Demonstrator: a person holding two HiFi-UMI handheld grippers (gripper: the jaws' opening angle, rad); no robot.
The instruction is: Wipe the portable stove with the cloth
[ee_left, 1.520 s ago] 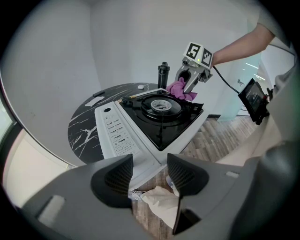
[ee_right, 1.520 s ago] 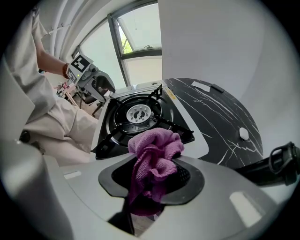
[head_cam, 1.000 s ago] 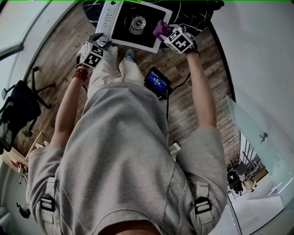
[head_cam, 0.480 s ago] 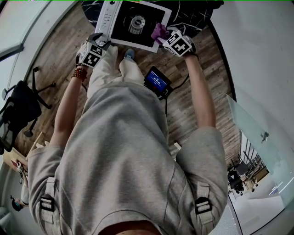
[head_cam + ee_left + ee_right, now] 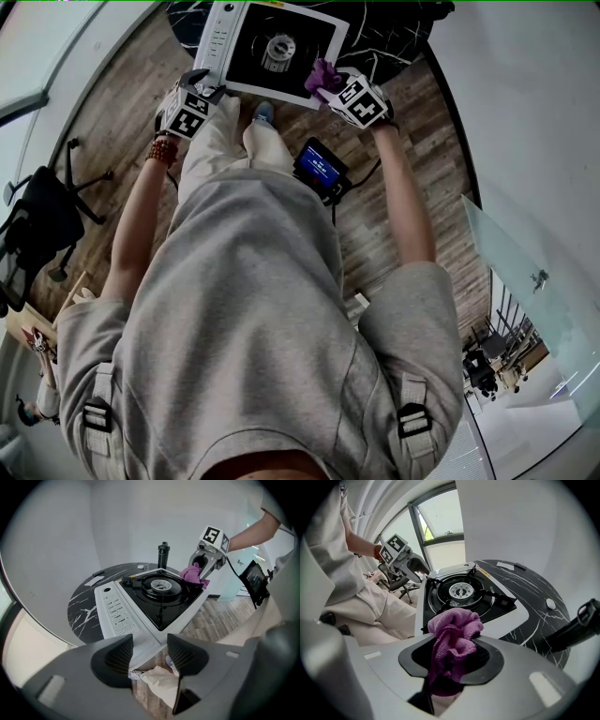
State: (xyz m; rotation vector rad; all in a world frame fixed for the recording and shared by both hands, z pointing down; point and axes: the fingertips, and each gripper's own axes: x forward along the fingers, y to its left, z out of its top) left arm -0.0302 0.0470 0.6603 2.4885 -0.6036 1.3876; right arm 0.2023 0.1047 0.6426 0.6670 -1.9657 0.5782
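Pressure is what this step needs most, I think. My right gripper (image 5: 451,663) has its jaws clamped on the bunched purple microfibre cloth (image 5: 454,627), and the cloth sits at the near right edge of the white portable stove with the black glass top (image 5: 161,606). It seems to touch the black surface just beside the pan support. The stove lies on the round black table with white marble veins (image 5: 534,606), and its near corner reaches out past the table's edge. My left gripper (image 5: 149,656) has its jaws apart with that corner between them, and the pads do not appear to press on it. To wipe well, I should keep the right jaws tight, so that the cloth does not slip out, and push the free bunch flat on the glass. Strokes should go around the round metal burner (image 5: 461,591), because the loose folds can catch on the support prongs. The left jaws should stay at the corner to stop the stove from sliding.
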